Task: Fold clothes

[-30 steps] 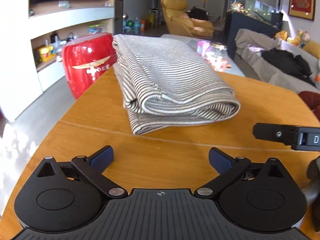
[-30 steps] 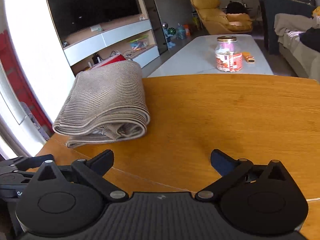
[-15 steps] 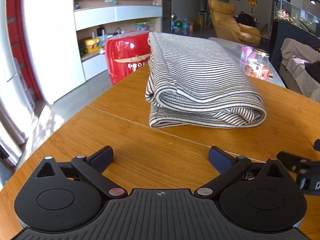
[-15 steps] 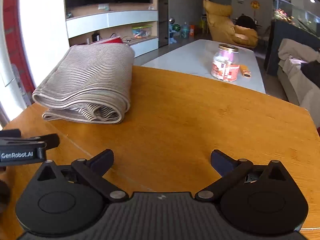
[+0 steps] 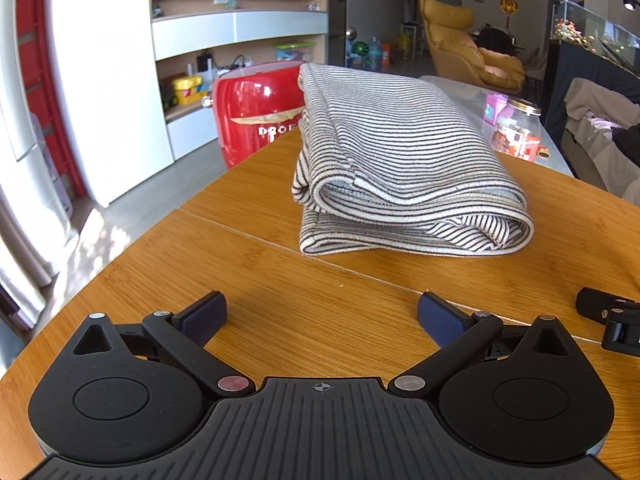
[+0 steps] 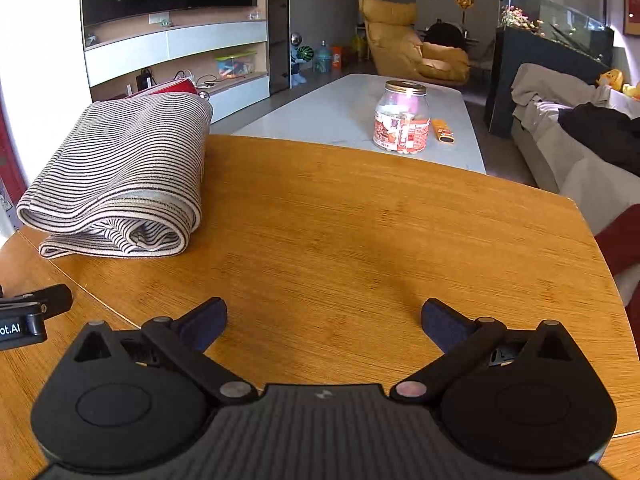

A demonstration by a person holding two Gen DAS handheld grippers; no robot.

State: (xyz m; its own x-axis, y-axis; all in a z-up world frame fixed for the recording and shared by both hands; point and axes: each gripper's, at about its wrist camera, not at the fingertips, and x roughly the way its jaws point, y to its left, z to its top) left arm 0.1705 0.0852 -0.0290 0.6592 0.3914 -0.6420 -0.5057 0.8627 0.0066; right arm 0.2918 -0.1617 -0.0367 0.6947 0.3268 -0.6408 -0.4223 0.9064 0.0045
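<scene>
One folded striped garment (image 5: 400,160) lies on the one wooden worktop (image 5: 280,292). Two tongs are in view, left tongs (image 5: 322,316) and right tongs (image 6: 323,320). Beyond stand one red case (image 5: 256,112) and one glass jar (image 6: 402,118).

The left gripper (image 5: 322,316) is showing a black body with a ribbed centre plate, two round side housings, silver pivot screws and dark blue pads (image 5: 206,314). The right gripper (image 6: 323,320) is looking the same. White lettering ending "ot.AI" is showing on the left gripper's side at the left edge.
</scene>
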